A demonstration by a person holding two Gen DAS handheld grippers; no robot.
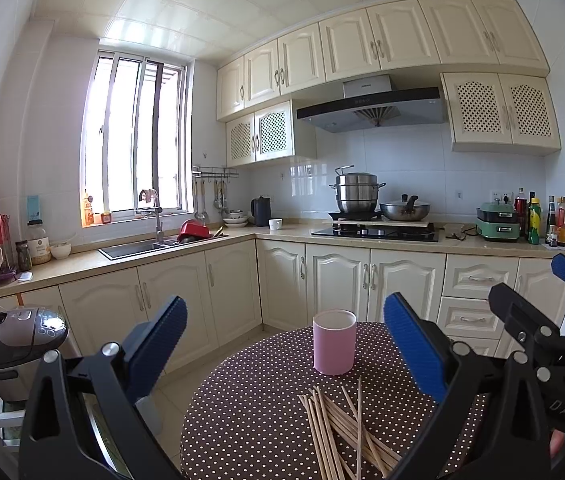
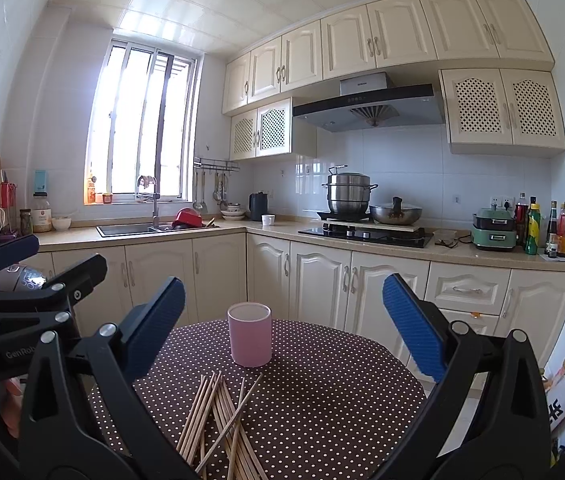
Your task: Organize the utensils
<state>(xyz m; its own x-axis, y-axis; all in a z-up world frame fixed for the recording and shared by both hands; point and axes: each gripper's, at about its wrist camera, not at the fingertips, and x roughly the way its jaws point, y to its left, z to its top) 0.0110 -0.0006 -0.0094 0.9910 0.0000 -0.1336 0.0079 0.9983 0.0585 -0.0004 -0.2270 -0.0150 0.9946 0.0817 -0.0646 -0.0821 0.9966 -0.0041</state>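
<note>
Both the left gripper (image 1: 284,354) and the right gripper (image 2: 282,326) stood wide open and held nothing, raised above the dotted table (image 2: 342,400). The wooden chopsticks (image 2: 218,420) lay in a loose crossed pile, near the upright pink cup (image 2: 249,334). A careless pinch would likely scatter sticks or tip the cup.

A round table (image 2: 322,400) covered in brown white-dotted cloth is seen, with an upright pink cylindrical cup (image 2: 249,334) farther back and loose wooden chopsticks (image 2: 218,420) piled near.
</note>
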